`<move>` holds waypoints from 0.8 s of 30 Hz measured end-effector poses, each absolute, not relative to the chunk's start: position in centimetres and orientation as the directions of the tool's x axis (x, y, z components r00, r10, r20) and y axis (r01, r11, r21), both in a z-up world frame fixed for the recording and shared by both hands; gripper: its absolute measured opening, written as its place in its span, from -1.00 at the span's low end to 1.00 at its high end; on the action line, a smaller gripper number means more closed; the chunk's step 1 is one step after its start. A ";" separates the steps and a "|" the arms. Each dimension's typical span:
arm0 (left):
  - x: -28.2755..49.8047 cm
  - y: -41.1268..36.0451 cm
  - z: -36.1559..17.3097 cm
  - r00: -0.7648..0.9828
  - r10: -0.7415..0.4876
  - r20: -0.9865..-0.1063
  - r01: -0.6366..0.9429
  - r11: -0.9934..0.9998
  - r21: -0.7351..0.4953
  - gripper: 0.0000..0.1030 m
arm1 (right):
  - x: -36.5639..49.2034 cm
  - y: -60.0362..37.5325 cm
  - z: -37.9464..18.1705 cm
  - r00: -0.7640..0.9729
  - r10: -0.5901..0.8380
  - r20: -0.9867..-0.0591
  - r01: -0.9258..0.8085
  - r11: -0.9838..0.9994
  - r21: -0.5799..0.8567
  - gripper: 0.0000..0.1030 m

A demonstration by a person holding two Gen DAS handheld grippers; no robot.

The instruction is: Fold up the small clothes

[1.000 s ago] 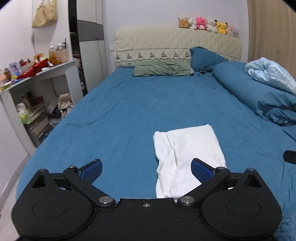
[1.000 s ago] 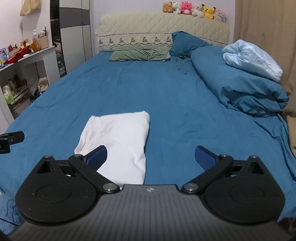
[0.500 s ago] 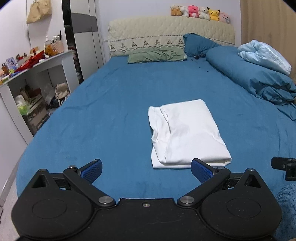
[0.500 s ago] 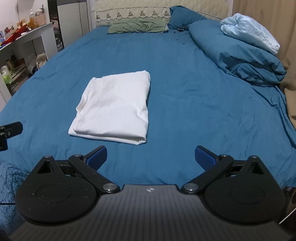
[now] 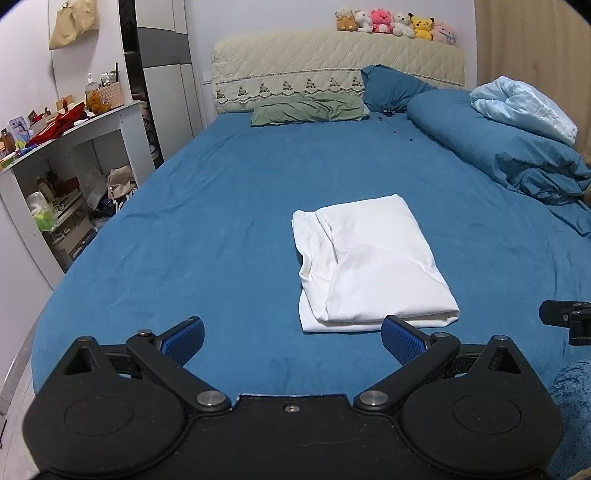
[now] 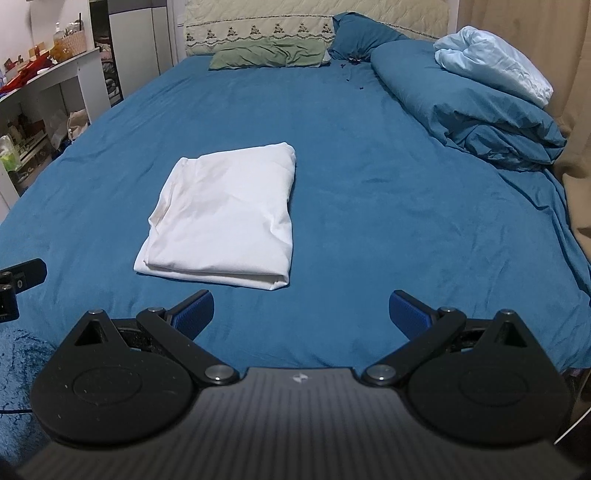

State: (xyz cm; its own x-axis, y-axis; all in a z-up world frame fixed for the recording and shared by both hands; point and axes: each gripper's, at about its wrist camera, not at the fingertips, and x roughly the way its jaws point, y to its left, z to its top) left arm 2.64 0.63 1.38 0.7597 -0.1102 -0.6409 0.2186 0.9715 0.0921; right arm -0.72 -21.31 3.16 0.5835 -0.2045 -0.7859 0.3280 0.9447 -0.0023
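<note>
Both my grippers sit at the foot of the bed (image 5: 229, 206), empty. Left gripper (image 5: 291, 341) has its jaws wide apart, blue pads showing, nothing between them; right gripper (image 6: 301, 310) is the same, jaws spread, holding nothing.

The folded white garment (image 5: 369, 266) lies flat on the blue sheet, a rough rectangle with a looser layered edge on its left side. In the left wrist view it is just ahead of my right-hand pad, its near edge close to that pad but not clamped. In the right wrist view the garment (image 6: 225, 218) is ahead and left of centre, just past my left-hand pad.

At the headboard end are a green pillow (image 5: 306, 110) and a dark blue pillow (image 5: 391, 88). A rolled blue duvet (image 6: 469, 99) runs along the right side with a pale blue blanket (image 6: 491, 62) on top. Plush toys (image 5: 395, 24) line the headboard. A cluttered white shelf unit (image 5: 70, 147) stands left of the bed.
</note>
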 end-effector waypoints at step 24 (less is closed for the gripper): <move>2.4 0.6 1.8 0.768 -0.114 -0.631 0.226 0.969 0.100 1.00 | -0.9 -21.9 3.2 0.581 -0.197 -0.789 0.333 0.943 0.010 1.00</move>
State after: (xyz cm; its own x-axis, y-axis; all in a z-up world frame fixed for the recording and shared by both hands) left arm 2.41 0.59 1.85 0.7677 -0.1135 -0.6307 0.2255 0.9691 0.1001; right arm -0.94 -21.94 3.15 0.5814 -0.1972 -0.7894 0.3328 0.9429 0.0096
